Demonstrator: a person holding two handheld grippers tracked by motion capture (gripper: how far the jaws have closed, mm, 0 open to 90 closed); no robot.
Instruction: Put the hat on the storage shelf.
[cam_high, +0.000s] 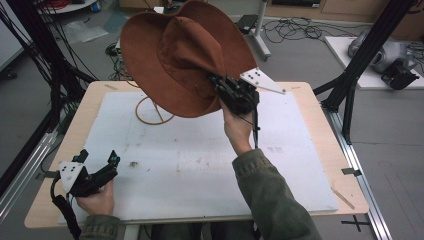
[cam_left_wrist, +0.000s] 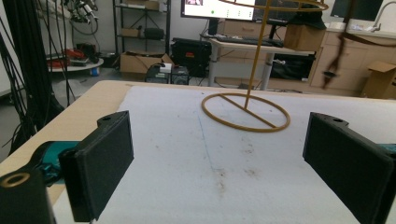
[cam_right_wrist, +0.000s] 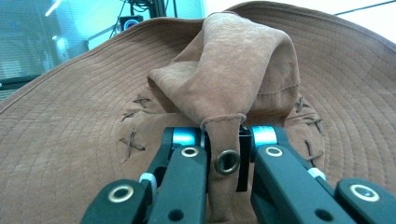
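Holding the brown hat (cam_high: 175, 55) up over the far half of the table (cam_high: 320, 150), I have my right gripper (cam_high: 222, 87) pinched tight on a fold of its crown, and the right gripper view shows the suede bunched between the jaws with a brass eyelet (cam_right_wrist: 227, 161) sitting right at the pinch. I judge the hat light but soft and floppy: the crown has crumpled where I grip it and the wide brim hangs tilted, so it will sway and sag rather than keep its shape. Suede should not slip much, yet a thin fold could creep out, so a hold deeper on the crown or on the stitched brim edge seems safer to me. The wire hat stand (cam_left_wrist: 246, 112) rises just beneath the hat, its ring base on the white mat (cam_high: 200, 165); that upright is the one thing to snag on. My left gripper (cam_high: 97, 165) rests at the near left corner, jaws spread wide on nothing, well apart from the hat. Open mat lies between, with dark frame posts (cam_high: 360, 55) at the right.
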